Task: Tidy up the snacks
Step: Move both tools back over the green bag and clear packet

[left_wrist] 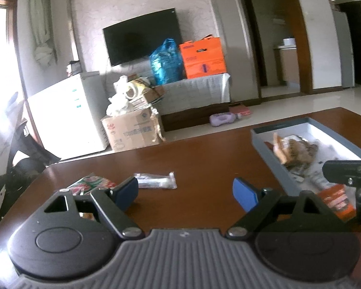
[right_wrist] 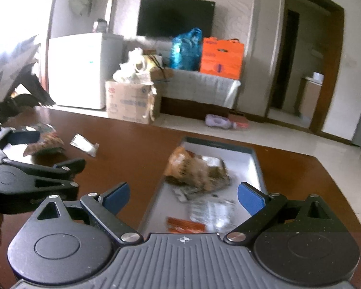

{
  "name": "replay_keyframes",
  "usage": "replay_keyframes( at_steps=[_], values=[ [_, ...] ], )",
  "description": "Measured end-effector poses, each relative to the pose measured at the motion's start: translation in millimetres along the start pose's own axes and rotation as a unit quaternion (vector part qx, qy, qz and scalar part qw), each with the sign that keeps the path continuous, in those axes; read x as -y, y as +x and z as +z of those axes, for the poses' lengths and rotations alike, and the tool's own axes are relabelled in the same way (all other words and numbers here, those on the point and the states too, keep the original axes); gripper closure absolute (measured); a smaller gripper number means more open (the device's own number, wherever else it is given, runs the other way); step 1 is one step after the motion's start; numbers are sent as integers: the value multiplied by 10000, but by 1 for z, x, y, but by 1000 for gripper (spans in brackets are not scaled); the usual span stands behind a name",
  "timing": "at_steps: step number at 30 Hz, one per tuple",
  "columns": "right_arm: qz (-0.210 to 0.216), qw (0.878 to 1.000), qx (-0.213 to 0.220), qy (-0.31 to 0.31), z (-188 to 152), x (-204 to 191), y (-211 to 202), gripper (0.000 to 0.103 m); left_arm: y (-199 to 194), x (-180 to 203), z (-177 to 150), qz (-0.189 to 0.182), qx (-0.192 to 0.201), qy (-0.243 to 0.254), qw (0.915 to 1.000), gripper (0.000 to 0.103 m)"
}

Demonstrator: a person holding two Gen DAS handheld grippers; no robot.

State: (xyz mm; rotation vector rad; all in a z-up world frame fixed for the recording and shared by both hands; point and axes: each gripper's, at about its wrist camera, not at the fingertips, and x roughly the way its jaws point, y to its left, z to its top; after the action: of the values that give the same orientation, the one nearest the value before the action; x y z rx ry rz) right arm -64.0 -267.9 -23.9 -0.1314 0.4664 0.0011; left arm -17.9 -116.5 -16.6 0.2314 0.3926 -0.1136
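Observation:
A grey-blue tray [left_wrist: 264, 144] with a white floor sits on the brown table [left_wrist: 192, 163] at the right; it also shows in the right wrist view [right_wrist: 257, 166]. It holds a brown snack bag [right_wrist: 192, 168], silver packets [right_wrist: 211, 209] and an orange packet [right_wrist: 185, 225]. My left gripper [left_wrist: 185, 191] is open and empty above the table. A clear-and-white packet [left_wrist: 156, 180] lies just beyond it and a red-green packet [left_wrist: 91, 183] lies to its left. My right gripper [right_wrist: 183, 201] is open and empty over the tray's near end.
In the right wrist view a brown snack [right_wrist: 45, 144] and a silver packet [right_wrist: 84, 144] lie on the table's left part, by the left gripper's body [right_wrist: 31, 180]. Beyond the table's far edge stand a cardboard box [left_wrist: 132, 130] and a white fridge [left_wrist: 67, 115].

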Motion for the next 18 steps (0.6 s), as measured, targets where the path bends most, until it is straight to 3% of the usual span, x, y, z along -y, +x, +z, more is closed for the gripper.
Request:
replay_keyframes(
  at_steps=[10, 18],
  values=[
    [750, 9971, 80, 142, 31, -66, 31, 6, 16, -76, -8, 795, -245, -286, 9961, 9],
    [930, 9956, 86, -68, 44, -114, 66, 6, 51, -163, -22, 1226, -718, -878, 9859, 9]
  ],
)
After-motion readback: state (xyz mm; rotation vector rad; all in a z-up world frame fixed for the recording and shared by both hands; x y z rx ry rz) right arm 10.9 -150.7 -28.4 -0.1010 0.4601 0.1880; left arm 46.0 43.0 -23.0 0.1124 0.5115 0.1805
